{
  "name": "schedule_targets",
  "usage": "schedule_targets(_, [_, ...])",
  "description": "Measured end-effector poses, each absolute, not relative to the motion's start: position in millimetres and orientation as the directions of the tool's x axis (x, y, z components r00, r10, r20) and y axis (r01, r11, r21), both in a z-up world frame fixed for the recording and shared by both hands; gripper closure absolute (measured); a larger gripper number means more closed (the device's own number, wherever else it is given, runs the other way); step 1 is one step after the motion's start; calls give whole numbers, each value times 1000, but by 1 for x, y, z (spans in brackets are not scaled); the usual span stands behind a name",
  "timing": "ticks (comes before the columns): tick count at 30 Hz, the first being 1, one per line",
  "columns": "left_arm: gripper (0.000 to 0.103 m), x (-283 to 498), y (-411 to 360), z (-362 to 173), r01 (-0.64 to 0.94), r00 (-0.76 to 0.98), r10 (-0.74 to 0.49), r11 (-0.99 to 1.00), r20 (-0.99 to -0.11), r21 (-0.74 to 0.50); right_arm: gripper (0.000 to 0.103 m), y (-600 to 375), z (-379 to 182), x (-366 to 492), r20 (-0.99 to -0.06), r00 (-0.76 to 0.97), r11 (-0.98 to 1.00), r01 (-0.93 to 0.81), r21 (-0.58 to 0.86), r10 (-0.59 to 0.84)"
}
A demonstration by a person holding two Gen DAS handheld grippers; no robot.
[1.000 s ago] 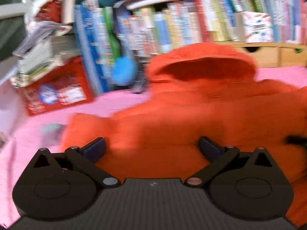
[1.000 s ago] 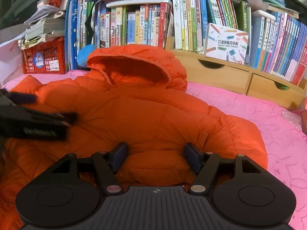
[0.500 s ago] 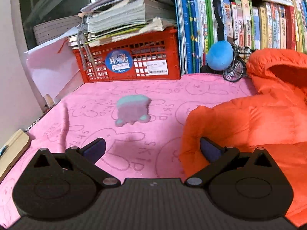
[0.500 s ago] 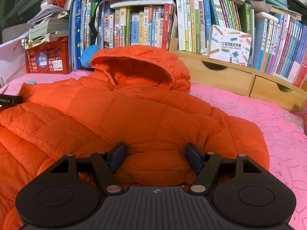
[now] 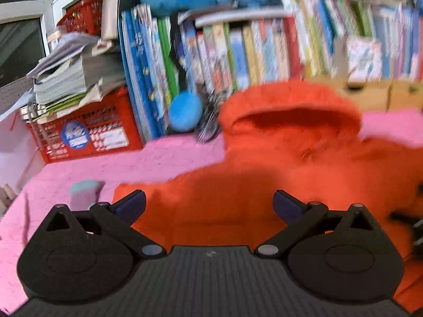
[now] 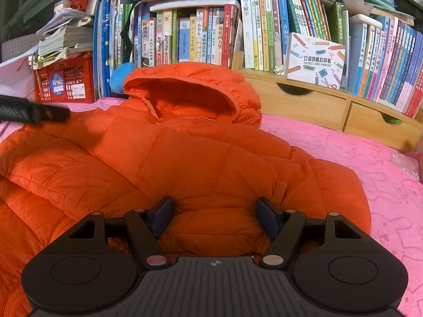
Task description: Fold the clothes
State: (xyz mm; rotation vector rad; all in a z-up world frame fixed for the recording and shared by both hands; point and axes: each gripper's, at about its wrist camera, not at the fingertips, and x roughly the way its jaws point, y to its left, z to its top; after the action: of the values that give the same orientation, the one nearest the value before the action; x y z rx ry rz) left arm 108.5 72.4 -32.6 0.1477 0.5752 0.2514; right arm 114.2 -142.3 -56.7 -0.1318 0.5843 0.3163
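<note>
The orange jacket lay spread across the pink cover in the middle of the right wrist view, its hood puffed open toward the bookshelf at the top of the frame. At the left of that view a quilted panel, probably a sleeve or a front side, lay across the body, so one fold looked to have been made; the right side of the jacket at centre right was spread flat, and the hood and hem were not turned in. By that reading the folding was at an early stage, with the second side and the lengthwise folds left to do. The right claw sat at the bottom centre of its frame, jaws partly apart with a bulge of the jacket's lower edge between the pads; whether the pads pressed on it or merely flanked it could not be told. The left claw, in its own blurred view, stood wide open over the jacket's left part and held nothing; in the right wrist view it showed as a dark shape at the left edge, above the folded panel. A red crate stood at the upper left, well apart from the jacket.
</note>
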Motion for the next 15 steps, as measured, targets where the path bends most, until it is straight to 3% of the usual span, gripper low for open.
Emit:
schedule_targets(11, [0,86,168,-58,-395,713,407,906,-571,152,30,-141,-56,112,-548,795,941,-336,-38,261])
schedule_targets(15, [0,87,156,-60,-395,705,444,894,-554,213,16,-145,-49,100,-471,828,937,-349,-9,304])
